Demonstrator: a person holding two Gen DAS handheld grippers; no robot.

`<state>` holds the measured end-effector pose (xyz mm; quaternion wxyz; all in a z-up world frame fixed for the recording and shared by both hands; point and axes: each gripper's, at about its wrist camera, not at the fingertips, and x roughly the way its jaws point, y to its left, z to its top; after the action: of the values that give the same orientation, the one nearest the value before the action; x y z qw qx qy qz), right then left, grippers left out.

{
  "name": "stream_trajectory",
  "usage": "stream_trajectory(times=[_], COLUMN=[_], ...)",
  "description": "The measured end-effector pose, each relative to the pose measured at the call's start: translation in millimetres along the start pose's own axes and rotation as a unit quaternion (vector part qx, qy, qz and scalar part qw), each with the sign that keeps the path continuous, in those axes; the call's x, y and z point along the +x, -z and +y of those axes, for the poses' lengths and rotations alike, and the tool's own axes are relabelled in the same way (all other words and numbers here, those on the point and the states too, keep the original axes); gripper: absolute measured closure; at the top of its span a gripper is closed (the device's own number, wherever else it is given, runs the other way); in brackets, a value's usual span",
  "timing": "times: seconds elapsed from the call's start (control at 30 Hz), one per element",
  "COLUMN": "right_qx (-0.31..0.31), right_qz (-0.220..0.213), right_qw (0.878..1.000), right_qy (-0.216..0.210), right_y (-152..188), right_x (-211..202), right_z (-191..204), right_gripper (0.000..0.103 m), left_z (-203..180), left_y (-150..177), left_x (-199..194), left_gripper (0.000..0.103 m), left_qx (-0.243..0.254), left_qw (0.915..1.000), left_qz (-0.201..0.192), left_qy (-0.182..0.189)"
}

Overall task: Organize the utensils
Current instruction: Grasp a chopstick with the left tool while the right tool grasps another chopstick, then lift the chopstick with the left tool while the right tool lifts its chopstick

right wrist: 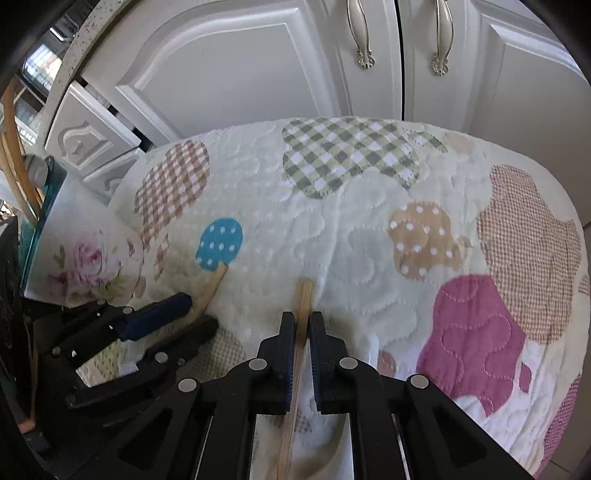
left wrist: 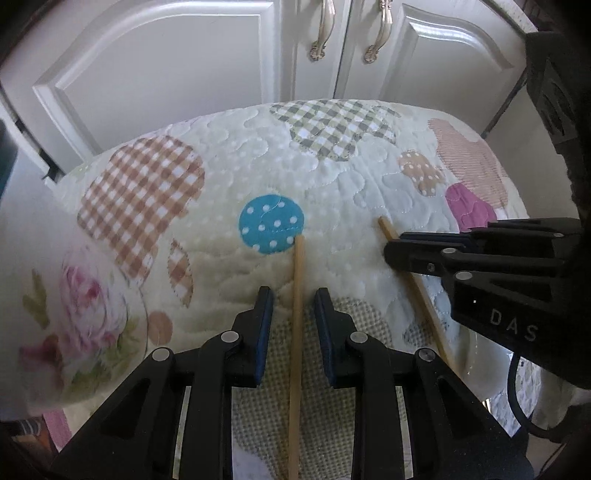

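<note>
Two wooden chopsticks lie over a quilted patchwork cloth (left wrist: pixel 229 177). In the left wrist view, my left gripper (left wrist: pixel 293 295) is open, its jaws on either side of one chopstick (left wrist: pixel 296 332) without touching it. My right gripper (left wrist: pixel 391 251) enters from the right around the second chopstick (left wrist: pixel 413 273). In the right wrist view, my right gripper (right wrist: pixel 303 321) has its jaws closed tight on that chopstick (right wrist: pixel 304 306), whose tip pokes out past the fingers. The left gripper (right wrist: pixel 195 314) shows at the left, with the first chopstick (right wrist: pixel 212 288) between its fingers.
A white plate with a pink rose print (left wrist: pixel 74 325) sits at the left of the cloth; it also shows in the right wrist view (right wrist: pixel 85 262). White cabinet doors with metal handles (left wrist: pixel 321 33) stand behind. A white rim (left wrist: pixel 484 365) lies under the right gripper.
</note>
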<state>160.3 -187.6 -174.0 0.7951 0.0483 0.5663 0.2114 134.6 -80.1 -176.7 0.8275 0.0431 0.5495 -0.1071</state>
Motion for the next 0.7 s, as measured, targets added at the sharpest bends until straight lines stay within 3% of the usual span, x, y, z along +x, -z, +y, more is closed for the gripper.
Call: stream_trajectory(times=[0.03, 0.13, 0.3, 0.47, 0.57, 0.7], right_qx=[0.001, 0.010, 0.008, -0.011, -0.028, -0.043], right_qz=[-0.001, -0.003, -0.040, -0.089, -0.114, -0.110], right_qw=[1.000, 1.000, 0.998, 0.994, 0.991, 0.992], right_qy=[-0.002, -0.014, -0.047, -0.059, -0.062, -0.037], right_y=[0, 5, 16, 21, 22, 22], right_x=[0, -7, -48, -100, -125, -129], right_z=[0, -4, 0, 14, 27, 36], right_gripper=[0.096, 0.097, 0.097, 0.098, 0.098, 0.098], left_z=[2, 15, 26, 33, 33, 38], left_y=[1, 12, 23, 18, 17, 20], left_x=[-1, -18, -71, -111, -131, -143], left_gripper=[0.098, 0.099, 0.099, 0.099, 0.099, 0.099], left_qx=[0.000, -0.018, -0.021, -0.034, -0.023, -0.025], left_qw=[0.9999, 0.9986, 0.9940, 0.9890, 0.9881, 0.9878], left_qz=[0.001, 0.005, -0.037, -0.074, -0.099, -0.108], left_qy=[0.012, 0.050, 0.101, 0.124, 0.115, 0.110])
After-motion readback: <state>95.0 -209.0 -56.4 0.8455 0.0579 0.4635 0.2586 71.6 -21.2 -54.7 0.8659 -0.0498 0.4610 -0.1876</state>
